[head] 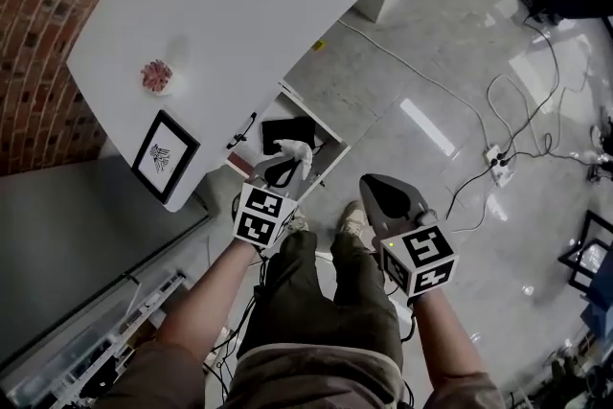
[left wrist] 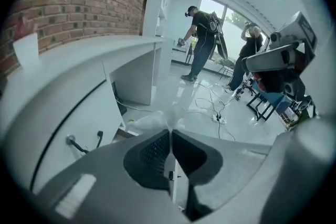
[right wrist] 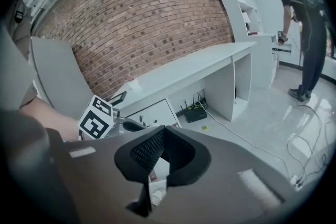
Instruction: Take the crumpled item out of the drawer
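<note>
My left tongs (head: pixel 284 165) pinch the crumpled white wad (head: pixel 294 148) over the open drawer (head: pixel 316 121); my right tongs (head: pixel 370 183) are closed, empty.

Left gripper (head: pixel 285 166), right gripper (head: pixel 372 187): dark grey shells, white cubes (head: pixel 261 215) with black square markers. Fingers (right wrist: pixel 149 150) black, ribbed inside. Person wears olive trousers (head: pixel 326 311), pale shoes (head: pixel 356 223).
</note>
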`<state>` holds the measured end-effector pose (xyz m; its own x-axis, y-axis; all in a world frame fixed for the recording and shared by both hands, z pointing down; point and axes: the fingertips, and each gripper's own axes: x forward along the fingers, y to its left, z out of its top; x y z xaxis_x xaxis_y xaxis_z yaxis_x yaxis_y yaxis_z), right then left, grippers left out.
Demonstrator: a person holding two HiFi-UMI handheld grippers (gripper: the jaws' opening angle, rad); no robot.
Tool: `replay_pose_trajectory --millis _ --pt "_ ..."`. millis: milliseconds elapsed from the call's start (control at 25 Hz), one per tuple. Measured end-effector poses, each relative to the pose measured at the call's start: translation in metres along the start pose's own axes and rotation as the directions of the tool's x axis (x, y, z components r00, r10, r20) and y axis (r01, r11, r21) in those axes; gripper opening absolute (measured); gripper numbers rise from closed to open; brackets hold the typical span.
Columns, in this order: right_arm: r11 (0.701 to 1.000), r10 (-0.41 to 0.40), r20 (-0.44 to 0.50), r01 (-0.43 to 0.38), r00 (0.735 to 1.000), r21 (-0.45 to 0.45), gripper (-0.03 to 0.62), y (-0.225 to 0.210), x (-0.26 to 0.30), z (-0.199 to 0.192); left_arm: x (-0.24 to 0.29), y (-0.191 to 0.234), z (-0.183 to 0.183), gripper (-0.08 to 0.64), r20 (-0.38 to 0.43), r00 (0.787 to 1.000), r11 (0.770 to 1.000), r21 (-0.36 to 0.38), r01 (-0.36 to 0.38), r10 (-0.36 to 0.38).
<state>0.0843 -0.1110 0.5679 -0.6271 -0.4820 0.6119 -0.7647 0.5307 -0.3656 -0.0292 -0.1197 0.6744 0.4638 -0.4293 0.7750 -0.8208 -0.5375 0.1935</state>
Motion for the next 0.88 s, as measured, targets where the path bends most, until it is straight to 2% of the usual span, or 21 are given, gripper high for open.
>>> replay_pose_trajectory --millis 440,680,880 --pt "1.0 0.005 0.112 -0.002 0.994 -0.028 0.028 0.064 -0.088 0.088 -0.137 -0.022 0.101 0.021 0.166 0.986 1.0 0.001 -0.014 0.013" --pt "0.995 0.013 0.183 0.004 0.983 -0.096 0.028 0.095 -0.127 0.135 -0.209 -0.038 0.156 0.021 0.292 0.956 0.998 0.052 -0.034 0.018" --pt "0.989 0.017 0.269 0.024 0.963 -0.147 0.028 0.117 -0.159 0.178 -0.267 -0.05 0.189 0.021 0.383 0.924 0.995 0.087 -0.053 0.016"
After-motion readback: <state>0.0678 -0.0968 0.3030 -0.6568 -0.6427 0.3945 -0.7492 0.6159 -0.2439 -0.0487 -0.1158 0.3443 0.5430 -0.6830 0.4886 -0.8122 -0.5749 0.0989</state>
